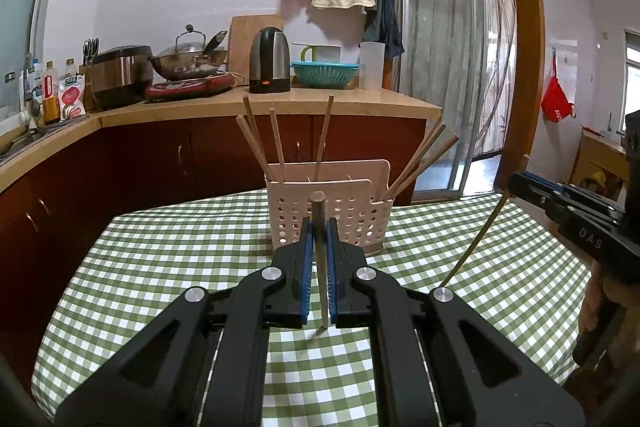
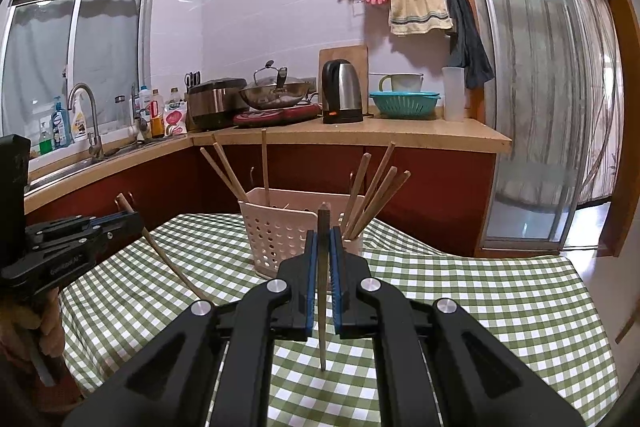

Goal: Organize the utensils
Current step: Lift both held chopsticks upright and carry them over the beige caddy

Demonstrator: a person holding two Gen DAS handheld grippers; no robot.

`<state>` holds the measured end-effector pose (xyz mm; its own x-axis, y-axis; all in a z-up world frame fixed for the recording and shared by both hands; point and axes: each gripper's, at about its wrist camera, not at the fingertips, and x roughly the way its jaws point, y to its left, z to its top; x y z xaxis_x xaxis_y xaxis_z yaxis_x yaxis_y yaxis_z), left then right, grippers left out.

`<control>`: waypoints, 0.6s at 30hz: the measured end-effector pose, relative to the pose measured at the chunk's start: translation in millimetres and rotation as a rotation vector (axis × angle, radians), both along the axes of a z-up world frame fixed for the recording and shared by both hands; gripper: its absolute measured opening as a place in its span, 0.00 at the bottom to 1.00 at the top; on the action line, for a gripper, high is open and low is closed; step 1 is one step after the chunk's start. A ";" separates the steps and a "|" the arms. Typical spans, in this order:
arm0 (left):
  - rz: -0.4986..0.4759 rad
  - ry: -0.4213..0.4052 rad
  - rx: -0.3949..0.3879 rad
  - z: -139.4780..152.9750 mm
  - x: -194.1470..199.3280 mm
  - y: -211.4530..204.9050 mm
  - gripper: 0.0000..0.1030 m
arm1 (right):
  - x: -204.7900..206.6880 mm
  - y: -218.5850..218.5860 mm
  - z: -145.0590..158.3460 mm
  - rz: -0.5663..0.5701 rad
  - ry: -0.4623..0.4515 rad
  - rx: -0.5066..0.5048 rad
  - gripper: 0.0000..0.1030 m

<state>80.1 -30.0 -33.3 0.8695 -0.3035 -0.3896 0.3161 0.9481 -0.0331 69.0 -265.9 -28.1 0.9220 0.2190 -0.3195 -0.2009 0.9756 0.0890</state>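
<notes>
Chopsticks in basket (image 1: 328, 215): seven (image 1: 325, 139). Chopsticks held: two (image 1: 320, 263). Kettle (image 1: 270, 61): one. Colander (image 1: 324, 74): one.

It was a home kitchen; a wok (image 2: 276, 93) sat on the counter (image 2: 400, 137) beside a kettle (image 2: 342, 93) and rice cooker (image 2: 214, 103); a sink tap (image 2: 86, 115) stood under the window (image 2: 76, 43); a towel (image 2: 418, 1) hung above.

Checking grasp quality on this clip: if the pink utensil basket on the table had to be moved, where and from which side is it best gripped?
Probably the raised back panel of the pink basket, taken from above. It is a thin flat wall standing clear over the compartments, so two fingers can straddle it. The chopsticks in the basket fan outward, so come down between them. Both the left gripper and right gripper each hold a chopstick now.
</notes>
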 end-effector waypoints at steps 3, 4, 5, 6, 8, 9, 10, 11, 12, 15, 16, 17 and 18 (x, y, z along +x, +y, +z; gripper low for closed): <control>-0.003 -0.001 -0.004 2.9 2.2 0.4 0.07 | 1.4 -1.1 1.6 0.001 -0.003 0.002 0.07; -0.005 -0.004 -0.005 4.0 2.4 0.7 0.07 | 2.4 -1.2 3.6 0.001 -0.006 0.004 0.07; -0.006 -0.007 -0.006 5.6 2.7 1.0 0.07 | 2.5 -1.3 5.6 0.001 -0.012 0.002 0.07; -0.007 -0.011 -0.008 7.3 3.2 1.2 0.07 | 3.4 -1.5 7.4 0.002 -0.016 0.002 0.07; -0.011 -0.019 -0.015 11.8 2.7 1.4 0.07 | 3.6 -1.3 11.5 0.004 -0.027 0.004 0.07; -0.012 -0.023 -0.016 13.5 2.8 1.4 0.07 | 3.9 -1.2 13.4 0.005 -0.032 0.003 0.07; -0.013 -0.030 -0.018 16.5 2.1 1.5 0.07 | 4.0 -0.7 15.0 0.006 -0.037 0.002 0.07; -0.014 -0.034 -0.019 17.9 2.2 1.5 0.07 | 4.6 -0.5 17.1 0.007 -0.042 0.003 0.07; -0.015 -0.040 -0.019 19.6 1.8 1.5 0.07 | 5.2 -0.5 18.5 0.009 -0.046 0.005 0.07; -0.022 -0.054 -0.027 28.2 3.0 2.2 0.07 | 7.1 0.6 23.6 0.017 -0.058 0.011 0.07; -0.024 -0.060 -0.031 31.5 3.8 2.7 0.07 | 8.9 0.2 26.1 0.021 -0.063 0.017 0.07; -0.026 -0.065 -0.033 34.3 5.0 3.2 0.07 | 9.9 -0.5 28.0 0.025 -0.066 0.024 0.07; -0.028 -0.070 -0.035 37.4 6.6 3.8 0.07 | 11.6 -1.3 29.8 0.030 -0.068 0.032 0.07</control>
